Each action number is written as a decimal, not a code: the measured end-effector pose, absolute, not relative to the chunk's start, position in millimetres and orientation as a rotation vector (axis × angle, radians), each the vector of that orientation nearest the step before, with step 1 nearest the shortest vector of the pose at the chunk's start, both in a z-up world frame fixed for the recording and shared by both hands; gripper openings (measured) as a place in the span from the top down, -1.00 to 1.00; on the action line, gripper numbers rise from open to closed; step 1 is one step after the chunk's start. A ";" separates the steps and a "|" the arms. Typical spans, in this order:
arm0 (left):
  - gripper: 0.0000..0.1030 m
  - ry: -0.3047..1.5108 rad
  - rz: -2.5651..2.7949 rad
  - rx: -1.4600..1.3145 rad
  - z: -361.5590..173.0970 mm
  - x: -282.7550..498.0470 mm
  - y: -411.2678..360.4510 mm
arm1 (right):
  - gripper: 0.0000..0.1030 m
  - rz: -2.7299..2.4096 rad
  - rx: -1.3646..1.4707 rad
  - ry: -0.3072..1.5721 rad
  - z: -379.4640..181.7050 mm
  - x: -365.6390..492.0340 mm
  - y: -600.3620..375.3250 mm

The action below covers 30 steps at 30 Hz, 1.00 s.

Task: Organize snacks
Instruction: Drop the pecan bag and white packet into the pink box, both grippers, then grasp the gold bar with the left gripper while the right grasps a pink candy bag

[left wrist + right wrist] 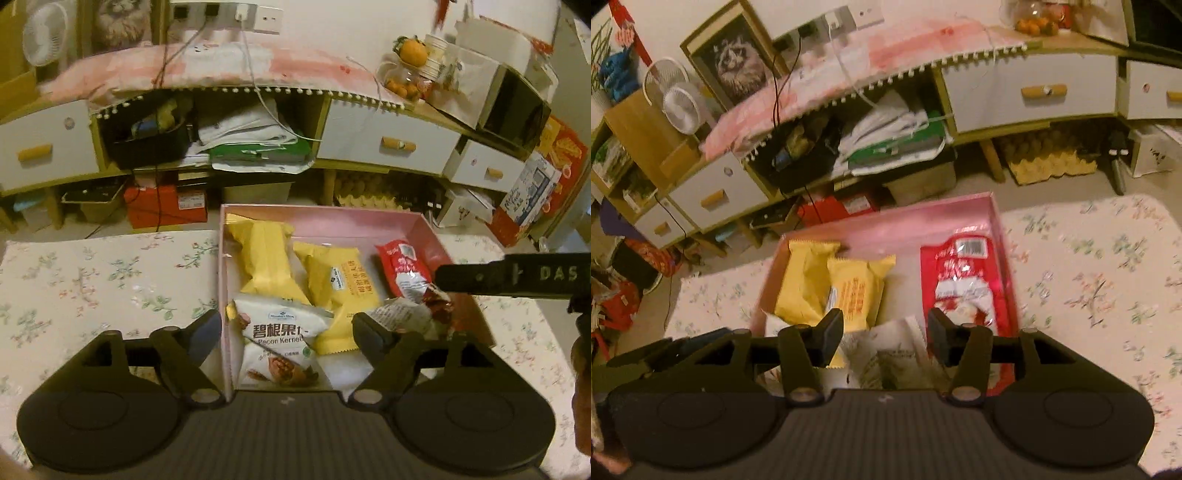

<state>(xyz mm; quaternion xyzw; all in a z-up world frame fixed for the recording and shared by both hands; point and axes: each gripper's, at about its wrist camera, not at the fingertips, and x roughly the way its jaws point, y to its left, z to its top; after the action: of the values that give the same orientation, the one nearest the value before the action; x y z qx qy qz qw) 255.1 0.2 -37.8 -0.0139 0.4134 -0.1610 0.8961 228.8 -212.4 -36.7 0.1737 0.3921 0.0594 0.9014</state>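
Left wrist view: the left claw (288,332) gapes open low in the frame, straddling the pink box (332,221) wall; a white pecan kernel packet (275,343) lies between its fingers. Right wrist view: the right claw (884,334), also open, hangs over a white packet (886,354), the red packet (964,280) lying at centre-right on the floral tabletop (1089,288).

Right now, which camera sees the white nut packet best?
The left wrist view: the white pecan packet lies in the pink box, its front and label readable. In the right wrist view, the left gripper hides most of it, leaving only a white corner.
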 end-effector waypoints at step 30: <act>-0.70 1.180 -0.486 0.203 -73.1 126.5 7.6 | -0.31 0.183 0.250 1.201 -55.0 112.5 -186.5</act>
<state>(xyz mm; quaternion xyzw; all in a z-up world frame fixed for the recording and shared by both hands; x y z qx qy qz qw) 126.5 7.6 -73.1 0.0944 0.5498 -0.2263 0.7985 112.5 -186.5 -55.0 0.1169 0.5626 0.0858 0.8139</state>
